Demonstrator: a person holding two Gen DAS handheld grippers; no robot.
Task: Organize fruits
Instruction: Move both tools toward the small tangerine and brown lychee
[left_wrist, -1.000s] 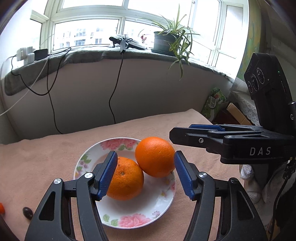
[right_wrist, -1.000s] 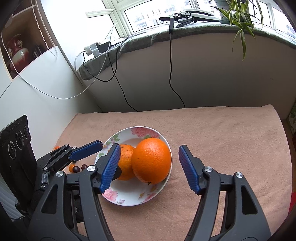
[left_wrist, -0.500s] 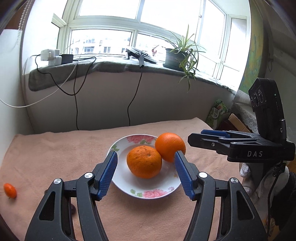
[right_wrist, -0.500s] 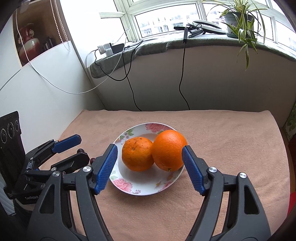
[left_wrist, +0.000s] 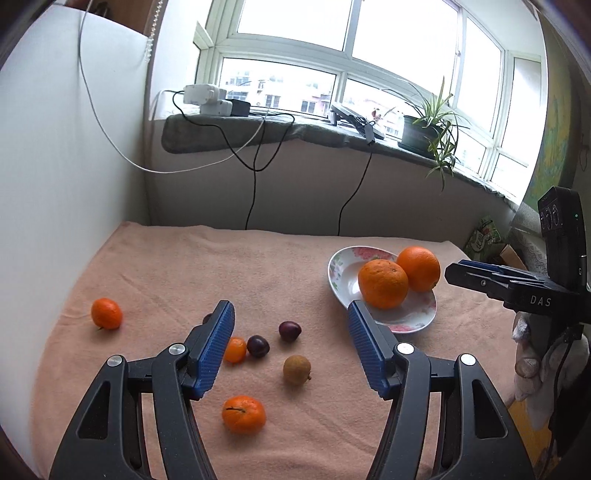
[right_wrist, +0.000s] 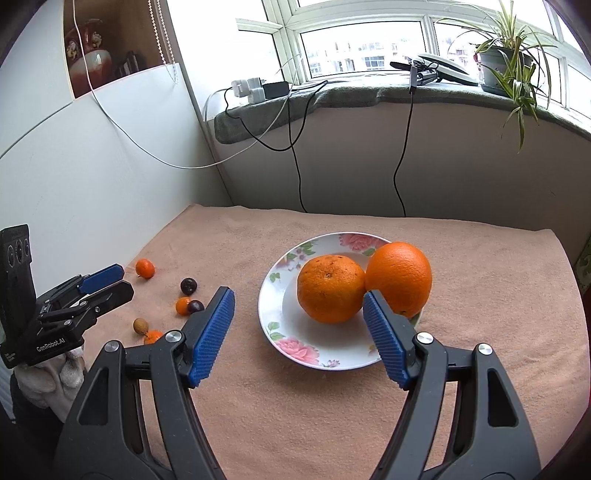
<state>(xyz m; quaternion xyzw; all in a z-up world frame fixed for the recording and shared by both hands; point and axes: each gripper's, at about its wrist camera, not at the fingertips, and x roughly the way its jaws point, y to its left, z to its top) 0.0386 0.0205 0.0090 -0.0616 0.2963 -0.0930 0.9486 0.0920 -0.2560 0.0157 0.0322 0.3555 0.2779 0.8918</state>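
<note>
Left gripper (left_wrist: 288, 347): jaws apart, nothing between them, above the loose small fruit.
Right gripper (right_wrist: 299, 332): jaws apart and just widened, empty, in front of the floral plate (right_wrist: 291, 332).
Plate contents: two oranges (right_wrist: 331, 288), touching, on the side of the dish near the right gripper.
Loose fruit on the worktop (left_wrist: 184, 266): three mandarins (left_wrist: 243, 413), one kumquat (left_wrist: 235, 349), two dark plums (left_wrist: 290, 329), one longan (left_wrist: 296, 369); a third dark fruit may sit behind the left jaw, cannot tell.
Risk, rolling: round fruit likely to squirt out of a grip closed off-centre.
Risk, crowding: kumquat touches a plum; a careless grab could nudge both.
Risk, plate: little room beside the oranges; a dropped fruit could roll off.
</note>
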